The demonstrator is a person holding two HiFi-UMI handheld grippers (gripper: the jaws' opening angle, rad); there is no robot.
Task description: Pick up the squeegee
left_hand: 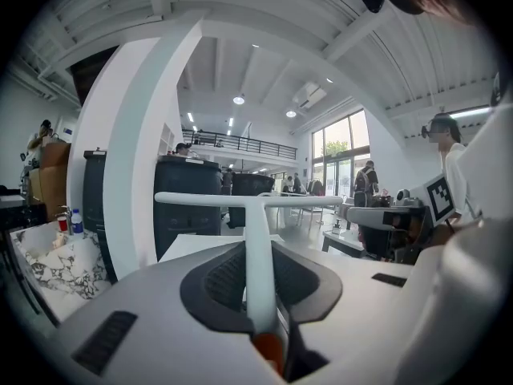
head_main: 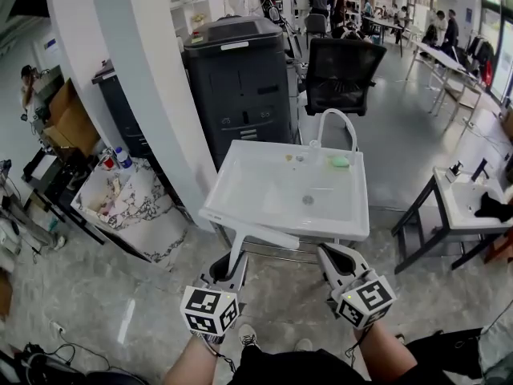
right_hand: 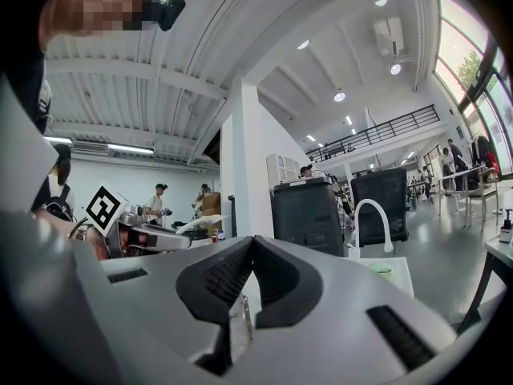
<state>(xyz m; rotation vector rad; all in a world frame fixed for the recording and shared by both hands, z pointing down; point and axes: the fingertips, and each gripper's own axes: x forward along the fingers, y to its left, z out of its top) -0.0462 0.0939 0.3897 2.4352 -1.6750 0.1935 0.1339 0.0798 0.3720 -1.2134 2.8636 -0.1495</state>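
Two claws: both low in the head view, side by side, each carrying a marker cube.
Left claw [left_hand: 258,291]: partly closed, pads clamped on the squeegee's handle; points roughly level, tipped slightly down.
Squeegee [head_main: 248,228]: white and T-shaped. Its handle runs straight out between the left claw's pads, and the blade sits crosswise just beyond the tips. An orange bit shows at the handle's near end, deep in the claw.
Blade position: in the head view it lies across the sink's front rim. From the left gripper view it looks raised clear of the sink.
Right claw [right_hand: 250,247]: tips closed together with nothing between them; held level, just right of the left claw and apart from the squeegee.
Sink [head_main: 264,183]: white basin on a frame, directly ahead of both claws.
Faucet [head_main: 337,111]: white arch at the sink's far edge, ahead of the right claw.
Sponge [head_main: 341,161]: green, on the far rim of the sink beside the faucet.
Printer [head_main: 240,87]: large and dark, beyond the sink, ahead of the left claw.
Office chair [head_main: 345,70]: black, beyond the sink, ahead of the right claw.
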